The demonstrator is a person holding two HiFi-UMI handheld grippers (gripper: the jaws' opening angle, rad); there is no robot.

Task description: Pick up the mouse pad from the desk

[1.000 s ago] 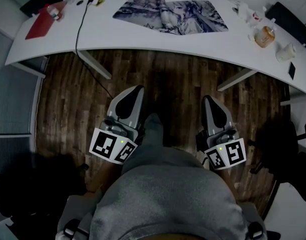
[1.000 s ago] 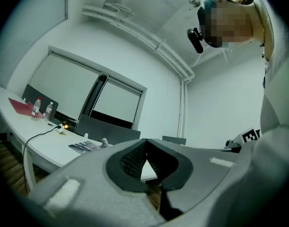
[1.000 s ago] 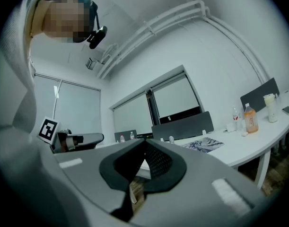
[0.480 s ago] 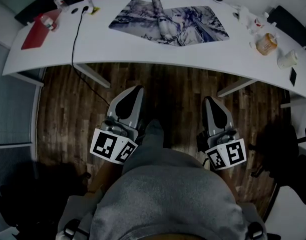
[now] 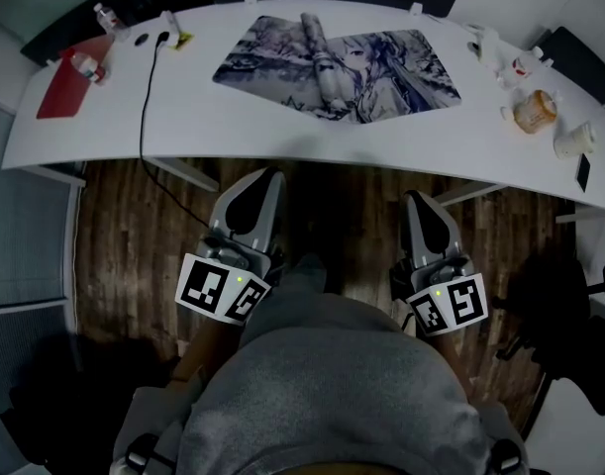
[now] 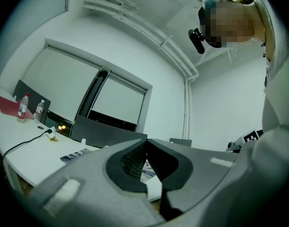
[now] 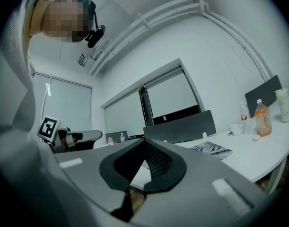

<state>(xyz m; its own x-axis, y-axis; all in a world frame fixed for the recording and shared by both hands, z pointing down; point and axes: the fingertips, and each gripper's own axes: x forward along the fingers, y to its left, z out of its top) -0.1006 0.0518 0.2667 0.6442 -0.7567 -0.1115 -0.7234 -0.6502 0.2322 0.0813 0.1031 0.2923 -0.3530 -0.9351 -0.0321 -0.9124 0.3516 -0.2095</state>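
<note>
The mouse pad (image 5: 340, 61), a wide mat with a blue-grey printed picture, lies flat on the curved white desk (image 5: 282, 127) ahead of me; a ridge crosses its middle. It shows edge-on in the right gripper view (image 7: 210, 148) and only partly past the jaws in the left gripper view (image 6: 73, 155). My left gripper (image 5: 270, 173) and right gripper (image 5: 409, 196) hang over the wooden floor short of the desk's front edge, both shut with nothing between their jaws.
A red folder (image 5: 67, 83), two small bottles (image 5: 102, 15) and a socket with a black cable (image 5: 144, 97) occupy the desk's left end. An orange drink bottle (image 5: 533, 112), a cup (image 5: 576, 140) and a phone (image 5: 583, 171) sit at its right end. Desk legs (image 5: 183, 172) stand near the left gripper.
The desk and mouse pad have slid lower and nearer in the head view as I moved toward them. Both grippers keep the same pose and stay shut.
</note>
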